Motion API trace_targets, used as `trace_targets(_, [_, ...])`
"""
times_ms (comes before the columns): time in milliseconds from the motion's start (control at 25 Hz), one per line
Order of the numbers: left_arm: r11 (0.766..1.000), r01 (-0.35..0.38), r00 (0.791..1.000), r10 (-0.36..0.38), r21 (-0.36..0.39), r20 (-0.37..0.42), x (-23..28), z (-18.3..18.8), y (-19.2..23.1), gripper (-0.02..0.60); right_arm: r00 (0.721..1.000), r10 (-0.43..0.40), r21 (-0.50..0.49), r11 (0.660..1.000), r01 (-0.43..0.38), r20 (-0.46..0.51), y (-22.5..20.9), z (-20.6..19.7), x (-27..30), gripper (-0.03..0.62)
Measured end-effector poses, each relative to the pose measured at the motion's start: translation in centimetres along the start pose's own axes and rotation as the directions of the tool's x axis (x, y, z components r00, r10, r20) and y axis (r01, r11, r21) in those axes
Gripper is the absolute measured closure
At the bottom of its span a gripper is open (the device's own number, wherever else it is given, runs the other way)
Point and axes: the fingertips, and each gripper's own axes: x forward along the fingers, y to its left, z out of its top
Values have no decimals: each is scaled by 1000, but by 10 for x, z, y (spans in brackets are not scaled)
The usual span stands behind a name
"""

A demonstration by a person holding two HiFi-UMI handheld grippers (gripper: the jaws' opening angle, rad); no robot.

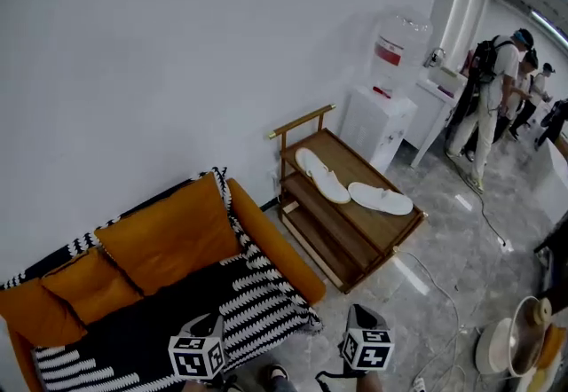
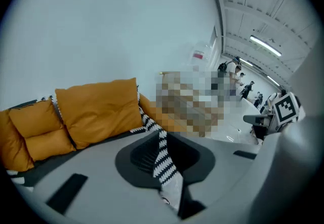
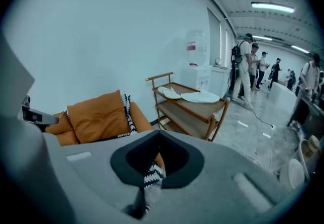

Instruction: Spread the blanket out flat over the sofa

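Observation:
An orange sofa point(image 1: 277, 246) stands against the white wall with two orange cushions point(image 1: 169, 235) on it. A black-and-white patterned blanket point(image 1: 240, 297) lies over its seat and back, and its front edge hangs off the seat. In the head view only the marker cubes show, the left one point(image 1: 197, 356) and the right one point(image 1: 366, 348), both in front of the sofa. My left gripper point(image 2: 164, 167) is shut on a strip of the blanket point(image 2: 150, 122). My right gripper point(image 3: 149, 180) is shut on another part of the blanket point(image 3: 129, 118).
A low wooden rack point(image 1: 355, 235) with white slippers point(image 1: 380, 198) stands right of the sofa. Behind it is a white water dispenser point(image 1: 382, 106). Several people point(image 1: 493, 98) stand at the far right. A cable point(image 1: 484, 213) runs over the grey floor, and pale round ware point(image 1: 515, 341) sits at the lower right.

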Motion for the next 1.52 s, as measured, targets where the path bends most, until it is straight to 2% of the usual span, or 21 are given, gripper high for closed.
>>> trace_targets(160, [999,-32,995,34,-27,90,-40,31,24,541,997,38,-18,999,-37,65,31,36,-16,589])
trace_targets(320, [999,-49,984,51,-14,172,-74,60,36,557,989,71,-77,995,-62,126,54,71,-37,589])
trace_targets(640, [993,-115,941,107,7,321,-122,102,67,571,971,107,-154,985,-75,212,95,108,-66,589])
trace_targets(880, [994,-110,932,105,-7,346,-136,109,76,572,969,114,-172,982,-76,221,117,109,-75,589])
trace_targets(1080, [993,-114,929,106,2,354,-142,112,83,572,969,36,-157,988,3,244,117,106,-85,589])
trace_targets(1520, [996,-92,926,86,0,367,-145,110,75,572,966,28,-136,991,7,258,115,100,-101,589])
